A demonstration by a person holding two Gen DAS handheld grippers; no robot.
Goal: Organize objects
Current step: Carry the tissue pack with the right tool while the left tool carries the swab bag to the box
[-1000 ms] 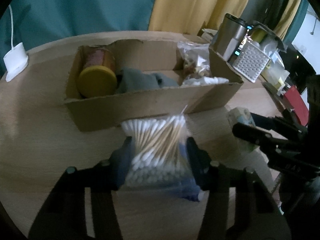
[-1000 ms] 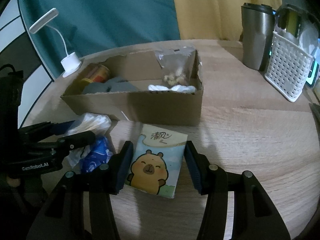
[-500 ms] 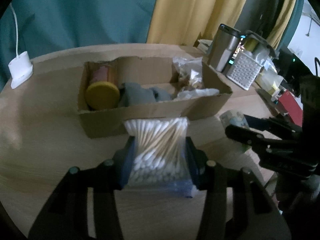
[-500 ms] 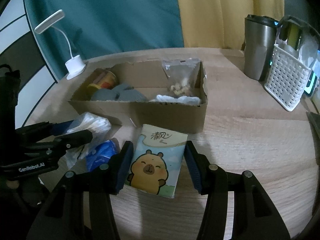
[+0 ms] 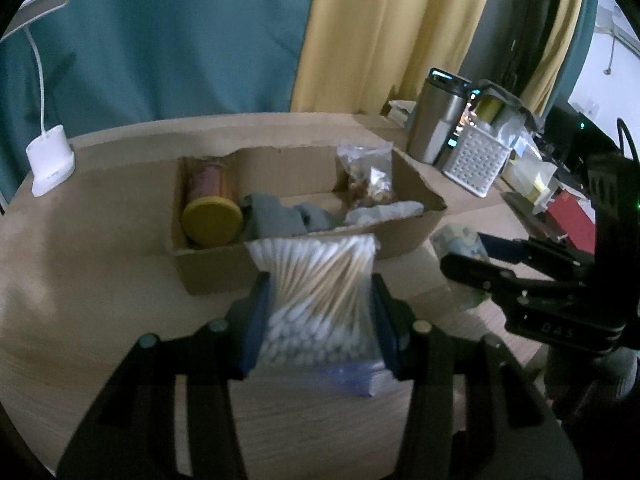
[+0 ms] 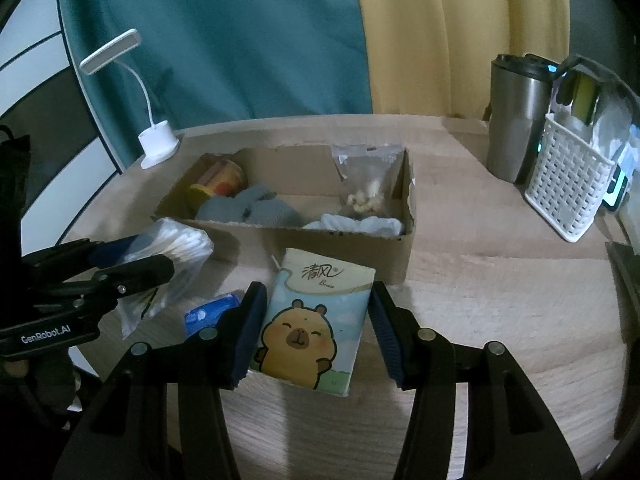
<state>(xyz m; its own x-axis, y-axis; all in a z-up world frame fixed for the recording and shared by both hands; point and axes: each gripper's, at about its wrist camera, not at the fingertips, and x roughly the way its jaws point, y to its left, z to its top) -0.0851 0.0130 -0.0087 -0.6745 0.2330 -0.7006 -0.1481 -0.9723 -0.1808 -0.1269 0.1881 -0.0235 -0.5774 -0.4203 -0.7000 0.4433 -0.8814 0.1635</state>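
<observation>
My left gripper [image 5: 318, 312] is shut on a clear bag of cotton swabs [image 5: 316, 280], held above the wooden table just in front of the cardboard box [image 5: 212, 276]. My right gripper [image 6: 318, 320] is shut on a tissue pack with a cartoon capybara [image 6: 312, 320], also off the table, in front of the box [image 6: 344, 248]. The right wrist view shows the left gripper [image 6: 132, 264] and the swab bag [image 6: 176, 244] at the left. The box holds a yellow-lidded can [image 5: 212, 220], grey cloth [image 5: 280, 216], a snack bag [image 5: 368, 176] and a white cloth [image 6: 360, 224].
A white desk lamp [image 6: 156, 144] stands at the back left. A steel tumbler [image 6: 516, 120] and a white slotted basket [image 6: 568, 184] stand at the right. A blue packet [image 6: 212, 312] shows beneath the swab bag. A teal and yellow curtain hangs behind the table.
Both grippers have risen with their loads, so the box sits lower and smaller in both views. The left jaws have squeezed the swab bag a little tighter.
</observation>
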